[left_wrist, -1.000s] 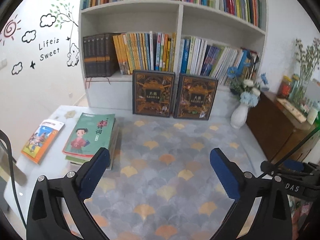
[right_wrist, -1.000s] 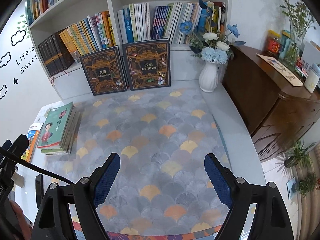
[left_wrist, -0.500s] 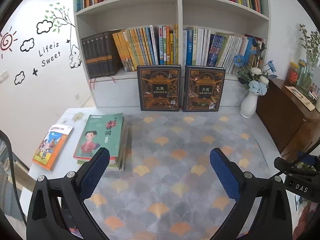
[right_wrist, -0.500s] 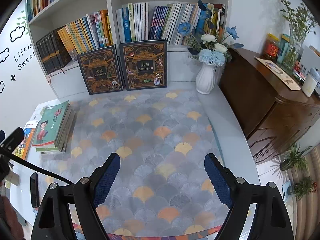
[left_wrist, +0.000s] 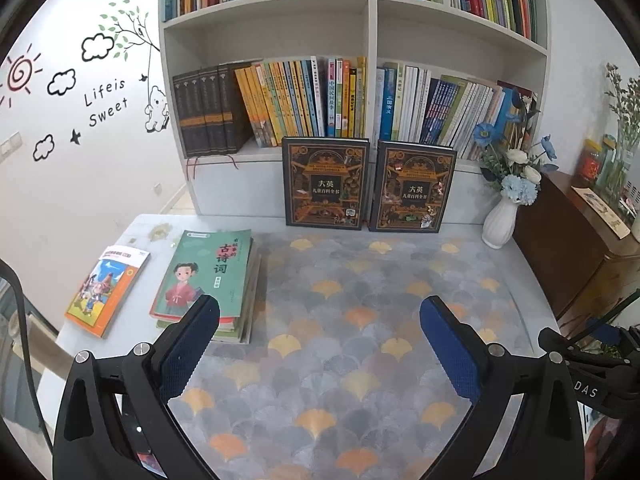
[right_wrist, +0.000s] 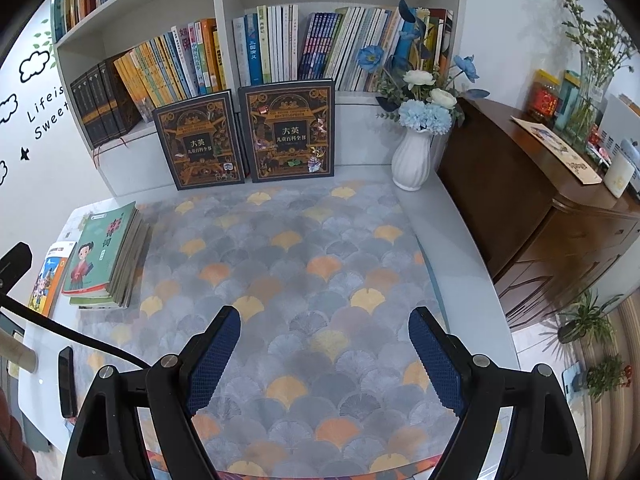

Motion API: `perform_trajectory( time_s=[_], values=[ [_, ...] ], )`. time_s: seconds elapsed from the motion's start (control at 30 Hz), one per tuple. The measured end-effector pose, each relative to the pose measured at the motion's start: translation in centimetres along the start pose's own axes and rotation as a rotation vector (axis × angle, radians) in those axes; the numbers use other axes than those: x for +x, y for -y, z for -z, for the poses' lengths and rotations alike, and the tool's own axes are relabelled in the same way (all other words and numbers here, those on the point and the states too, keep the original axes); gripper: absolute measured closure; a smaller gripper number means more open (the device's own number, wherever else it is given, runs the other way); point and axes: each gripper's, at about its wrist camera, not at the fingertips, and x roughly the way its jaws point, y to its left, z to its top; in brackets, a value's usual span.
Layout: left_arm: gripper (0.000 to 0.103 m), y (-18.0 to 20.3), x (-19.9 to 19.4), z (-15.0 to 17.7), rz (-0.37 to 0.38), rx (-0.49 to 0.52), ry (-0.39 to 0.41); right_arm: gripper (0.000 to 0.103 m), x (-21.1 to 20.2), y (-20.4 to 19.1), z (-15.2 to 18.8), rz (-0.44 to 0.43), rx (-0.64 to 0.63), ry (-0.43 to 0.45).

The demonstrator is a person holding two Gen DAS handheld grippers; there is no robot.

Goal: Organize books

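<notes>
Since a second ago, more of white bookshelf (left_wrist: pixel 372 24) in left view. Left gripper (left_wrist: pixel 320 344) and right gripper (right_wrist: pixel 324 356) wide open, empty. Green-covered paperback stack (left_wrist: pixel 208 276) at ten o'clock, orange picture book (left_wrist: pixel 106 290) beside it.

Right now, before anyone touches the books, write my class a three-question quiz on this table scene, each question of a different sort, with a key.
1. True or false: the two dark encyclopedias stand upright, leaning against the bookcase.
2. Multiple choice: the green-covered book is
A) lying alone on the table
B) on top of a stack of books
C) held in the left gripper
3. Fill in: the white vase holds ____.

Key
1. True
2. B
3. Flowers, blue and white; it stands at the table's back right corner, beside the wooden cabinet.
</notes>
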Motion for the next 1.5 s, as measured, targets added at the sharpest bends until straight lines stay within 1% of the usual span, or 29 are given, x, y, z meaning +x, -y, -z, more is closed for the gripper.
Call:
perform_trajectory(
  time_s=[0.13, 0.23, 0.33, 0.47, 0.6, 1.07, 1.5],
  values=[
    [0.002, 0.0, 0.0, -0.1, -0.007, 0.006, 0.009, 0.018, 0.2, -0.1, -0.1, 0.003, -0.001, -0.003],
    [0.002, 0.3, -0.2, -0.1, -0.028, 0.026, 0.027, 0.018, 0.1, -0.1, 0.0, 0.003, 0.005, 0.0],
    [0.002, 0.5, -0.2, -0.3, -0.021, 0.037, 0.033, 0.018, 0.1, -0.1, 0.0, 0.005, 0.007, 0.001],
    [0.002, 0.7, 0.0, -0.4, -0.005, 0.037, 0.025, 0.018, 0.2, 0.0, -0.1, 0.002, 0.008, -0.002],
    [0.002, 0.9, 0.3, -0.2, -0.014, 0.041, 0.022, 0.018, 0.3, 0.0, -0.1, 0.001, 0.009, -0.003],
    [0.002, 0.9, 0.9, -0.2, 0.004, 0.03, 0.003, 0.018, 0.4, -0.7, 0.0, -0.005, 0.007, -0.009],
    [0.002, 1.3, 1.5, 0.2, 0.002, 0.042, -0.016, 0.018, 0.8, -1.0, 0.1, -0.012, 0.015, -0.023]
  ],
)
